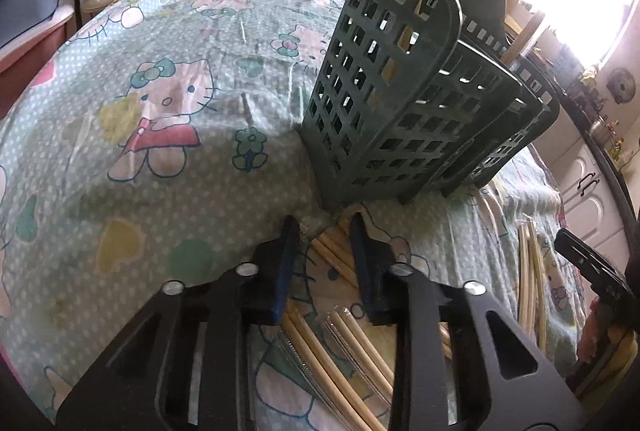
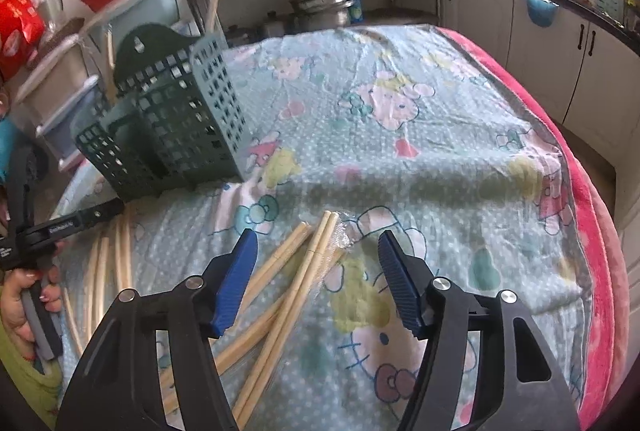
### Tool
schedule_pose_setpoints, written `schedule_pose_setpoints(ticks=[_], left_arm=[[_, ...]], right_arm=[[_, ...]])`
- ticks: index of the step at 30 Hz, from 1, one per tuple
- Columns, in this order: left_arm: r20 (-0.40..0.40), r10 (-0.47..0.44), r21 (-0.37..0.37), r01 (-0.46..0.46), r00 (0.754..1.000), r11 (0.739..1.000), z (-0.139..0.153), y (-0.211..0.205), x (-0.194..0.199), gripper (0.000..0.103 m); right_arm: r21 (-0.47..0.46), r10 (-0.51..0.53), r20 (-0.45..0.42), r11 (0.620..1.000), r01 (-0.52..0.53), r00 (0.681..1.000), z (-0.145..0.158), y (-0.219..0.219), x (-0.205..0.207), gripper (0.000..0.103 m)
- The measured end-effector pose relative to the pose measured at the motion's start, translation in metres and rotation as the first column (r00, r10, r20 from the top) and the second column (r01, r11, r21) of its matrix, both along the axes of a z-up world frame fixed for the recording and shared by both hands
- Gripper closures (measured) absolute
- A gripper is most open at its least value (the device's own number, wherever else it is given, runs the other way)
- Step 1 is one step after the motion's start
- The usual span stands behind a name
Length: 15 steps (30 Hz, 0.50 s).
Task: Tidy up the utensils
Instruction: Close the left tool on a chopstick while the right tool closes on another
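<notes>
Dark green perforated plastic utensil holder [image 1: 400,103] stands upright on a counter covered by a pale blue cartoon-cat print cloth [image 1: 160,151], with pale bamboo chopsticks [image 2: 296,271] lying loose on the cloth in front of it. Left gripper [image 1: 325,231]: blue-padded jaws drawn narrow around the tips of several chopsticks beside the holder's base; whether the pads press them cannot be told. Right gripper [image 2: 316,251]: jaws spread wide above another scattered bunch, touching none.

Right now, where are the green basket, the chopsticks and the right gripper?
green basket [image 2: 180,119]: right wrist view, on its lattice front wall.
chopsticks [image 2: 296,291]: right wrist view, mid-shaft of the loose pile.
right gripper [image 2: 316,247]: right wrist view, midway between fingertips.
</notes>
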<state>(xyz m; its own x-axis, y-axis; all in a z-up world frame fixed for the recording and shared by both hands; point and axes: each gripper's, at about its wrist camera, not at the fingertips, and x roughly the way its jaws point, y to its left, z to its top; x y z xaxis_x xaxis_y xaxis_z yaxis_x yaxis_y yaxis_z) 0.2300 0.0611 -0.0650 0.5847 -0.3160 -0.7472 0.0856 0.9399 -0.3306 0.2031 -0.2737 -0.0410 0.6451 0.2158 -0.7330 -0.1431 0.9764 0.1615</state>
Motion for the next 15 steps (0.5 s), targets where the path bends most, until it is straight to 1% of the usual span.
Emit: schedule_pose_setpoints(ticks=[1, 2, 3, 5, 6, 9, 12, 14, 15], left_arm=[[0.001, -0.001, 0.001, 0.001, 1.0, 1.0, 0.0, 0.0, 0.0, 0.086], [0.001, -0.003, 0.001, 0.003, 1.0, 1.0, 0.0, 0.0, 0.0, 0.088], [0.0, -0.004, 0.002, 0.004, 1.0, 1.0, 0.0, 0.0, 0.0, 0.092], [-0.001, -0.005, 0.004, 0.005, 1.0, 1.0, 0.0, 0.001, 0.001, 0.094], [-0.001, -0.004, 0.005, 0.004, 1.0, 1.0, 0.0, 0.002, 0.001, 0.095], [0.003, -0.001, 0.0, 0.001, 1.0, 1.0, 0.0, 0.003, 0.0, 0.097], [0.013, 0.001, -0.003, -0.001, 1.0, 1.0, 0.003, 0.004, -0.002, 0.099], [0.028, 0.003, -0.011, -0.003, 1.0, 1.0, 0.007, 0.004, -0.004, 0.099], [0.035, 0.004, -0.014, -0.004, 0.999, 1.0, 0.009, 0.004, -0.005, 0.1]], right_arm=[[-0.005, 0.006, -0.01, 1.0, -0.006, 1.0, -0.002, 0.001, 0.004, 0.045], [-0.009, 0.008, -0.017, 1.0, -0.008, 1.0, -0.003, 0.001, 0.007, 0.046], [-0.013, 0.011, -0.028, 1.0, -0.011, 1.0, -0.005, 0.002, 0.012, 0.048], [-0.011, 0.015, -0.045, 1.0, -0.016, 0.999, -0.009, 0.002, 0.02, 0.049], [-0.012, 0.016, -0.057, 1.0, -0.016, 0.998, -0.011, 0.003, 0.024, 0.052], [0.008, 0.013, -0.101, 1.0, -0.013, 0.995, -0.02, 0.002, 0.038, 0.057], [0.041, 0.006, -0.117, 0.999, -0.001, 0.993, -0.024, -0.003, 0.045, 0.064], [0.048, 0.002, -0.117, 0.999, 0.004, 0.993, -0.023, -0.005, 0.047, 0.07], [0.051, 0.009, -0.116, 0.999, -0.003, 0.993, -0.023, -0.005, 0.048, 0.076]])
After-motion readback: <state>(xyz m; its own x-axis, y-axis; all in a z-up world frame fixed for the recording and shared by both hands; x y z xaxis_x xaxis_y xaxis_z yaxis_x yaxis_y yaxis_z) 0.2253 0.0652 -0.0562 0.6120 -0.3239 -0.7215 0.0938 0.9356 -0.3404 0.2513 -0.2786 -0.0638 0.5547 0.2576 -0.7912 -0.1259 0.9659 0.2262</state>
